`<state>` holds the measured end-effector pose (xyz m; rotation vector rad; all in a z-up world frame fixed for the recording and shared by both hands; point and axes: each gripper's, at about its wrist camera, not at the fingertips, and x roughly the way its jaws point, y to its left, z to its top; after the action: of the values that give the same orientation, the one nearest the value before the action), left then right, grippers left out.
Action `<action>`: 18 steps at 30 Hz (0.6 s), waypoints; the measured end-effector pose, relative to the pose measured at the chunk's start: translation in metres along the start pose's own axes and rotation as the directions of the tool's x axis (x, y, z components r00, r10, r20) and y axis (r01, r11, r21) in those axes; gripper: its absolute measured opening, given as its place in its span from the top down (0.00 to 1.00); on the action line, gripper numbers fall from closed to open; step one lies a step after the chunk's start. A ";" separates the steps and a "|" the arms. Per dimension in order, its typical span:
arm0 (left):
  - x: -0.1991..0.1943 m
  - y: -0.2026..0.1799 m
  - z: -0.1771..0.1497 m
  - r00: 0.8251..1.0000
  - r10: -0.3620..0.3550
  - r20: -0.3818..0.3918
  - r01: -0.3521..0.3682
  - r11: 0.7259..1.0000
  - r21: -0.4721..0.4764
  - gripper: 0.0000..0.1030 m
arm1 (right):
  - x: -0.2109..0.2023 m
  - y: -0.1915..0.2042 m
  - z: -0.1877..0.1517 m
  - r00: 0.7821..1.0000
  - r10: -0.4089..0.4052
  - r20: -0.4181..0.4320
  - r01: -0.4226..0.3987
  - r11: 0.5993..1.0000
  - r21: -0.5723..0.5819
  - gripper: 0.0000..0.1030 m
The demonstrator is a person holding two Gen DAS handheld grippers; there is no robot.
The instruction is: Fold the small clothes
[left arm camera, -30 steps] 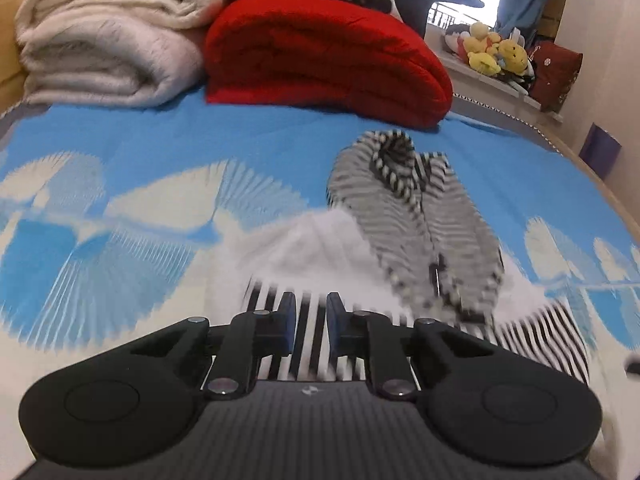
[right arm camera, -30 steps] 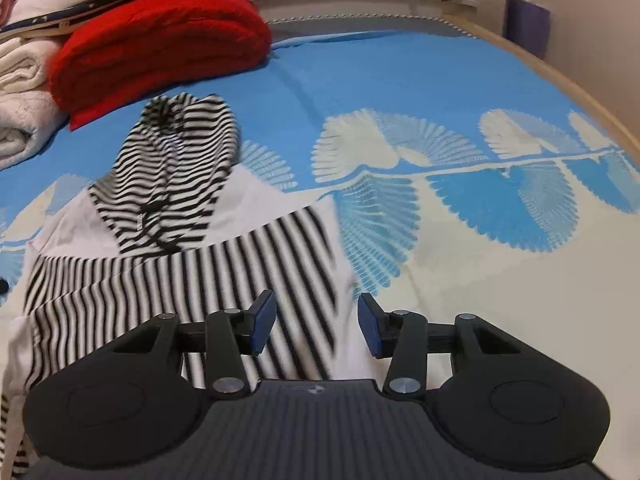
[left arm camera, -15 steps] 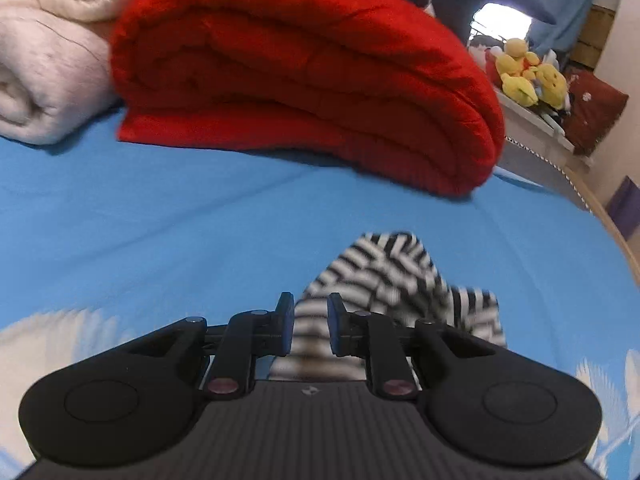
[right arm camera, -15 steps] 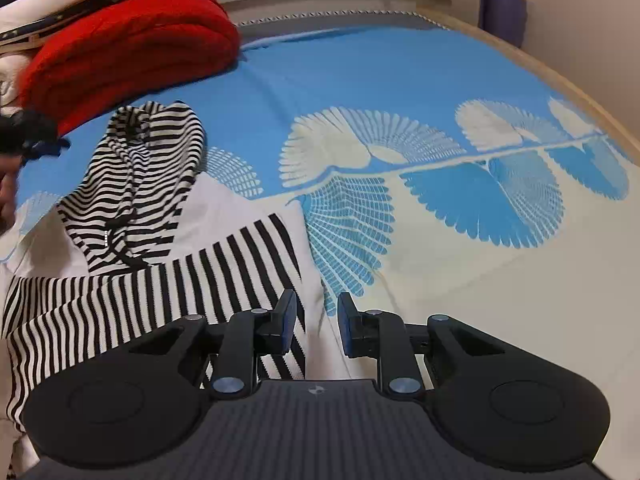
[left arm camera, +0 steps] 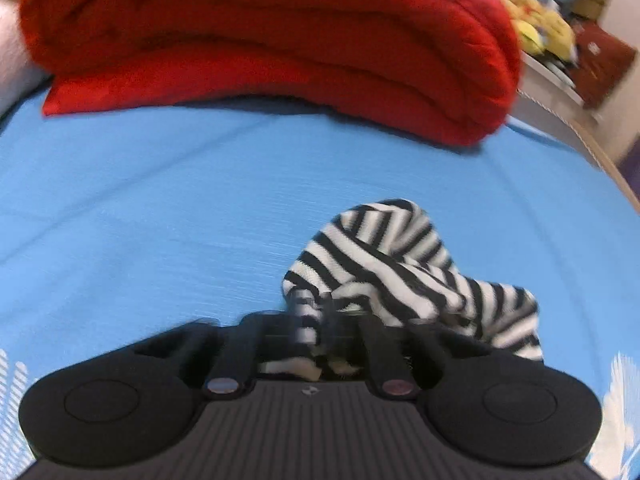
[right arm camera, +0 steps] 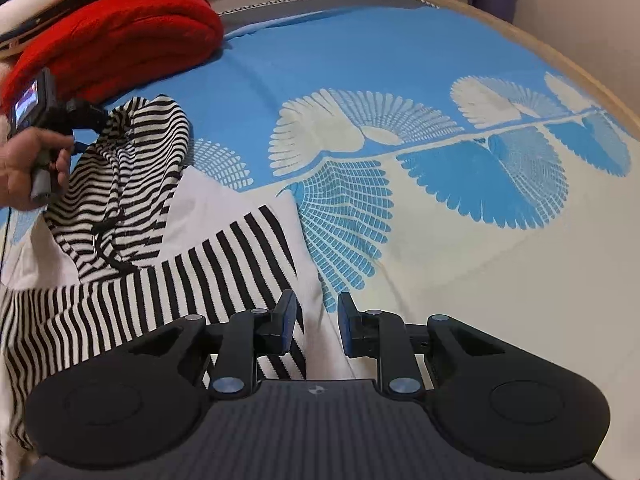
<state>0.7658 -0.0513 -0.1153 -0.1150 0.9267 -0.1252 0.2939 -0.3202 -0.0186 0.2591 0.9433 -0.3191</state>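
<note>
The striped hoodie (right arm camera: 132, 248) is spread on the bed (right arm camera: 400, 60), filling the lower left of the right wrist frame, with its hood (left arm camera: 400, 264) bunched up at the centre of the left wrist frame, just below the red blanket (left arm camera: 280, 40). The left gripper (left arm camera: 320, 316) is clamped shut on the hood's edge, striped cloth pinched right between the fingers. The right gripper (right arm camera: 314, 326) is parked at the bottom centre of its frame, partly open, with the white edge of the garment seen between the fingers, but no real pinch can be made out, so nothing looks held there. Looks like the hood is about to be folded down onto the body. To get that clean, the hood should probably be lifted just enough to clear the fabric, carried straight toward the chest, and the side edge pinned so the body isn't dragged along. The drawstring (right arm camera: 108, 236) might get trapped, tbh.
</note>
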 end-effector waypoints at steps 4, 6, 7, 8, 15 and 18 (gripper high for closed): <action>-0.058 -0.016 -0.008 0.994 -0.051 0.094 0.034 0.985 0.167 0.94 | -0.007 0.000 0.003 1.000 0.014 0.016 -0.014 1.000 0.004 0.77; -0.100 -0.022 -0.024 0.986 -0.111 0.127 0.075 0.963 0.258 0.94 | -0.012 -0.004 0.005 0.999 0.022 0.027 -0.022 1.000 0.016 0.77; -0.130 -0.027 -0.039 0.979 -0.148 0.141 0.098 0.945 0.313 0.94 | -0.014 -0.008 0.007 0.999 0.021 0.031 -0.022 0.999 0.030 0.77; -0.156 -0.030 -0.055 0.972 -0.183 0.146 0.119 0.923 0.366 0.94 | -0.017 -0.012 0.009 0.999 0.021 0.037 -0.022 0.999 0.045 0.77; -0.351 -0.020 -0.266 0.905 -0.423 -0.040 0.350 0.689 0.635 0.97 | -0.039 -0.037 0.015 0.995 0.036 0.092 -0.050 0.987 0.154 0.77; -0.393 0.002 -0.340 0.867 -0.439 -0.236 0.491 0.668 0.559 0.93 | -0.049 -0.040 0.011 0.992 0.057 0.116 -0.077 0.981 0.178 0.76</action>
<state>0.2595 -0.0028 -0.0077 0.2597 0.8810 -0.9151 0.2603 -0.3540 0.0248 0.4364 0.7951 -0.3544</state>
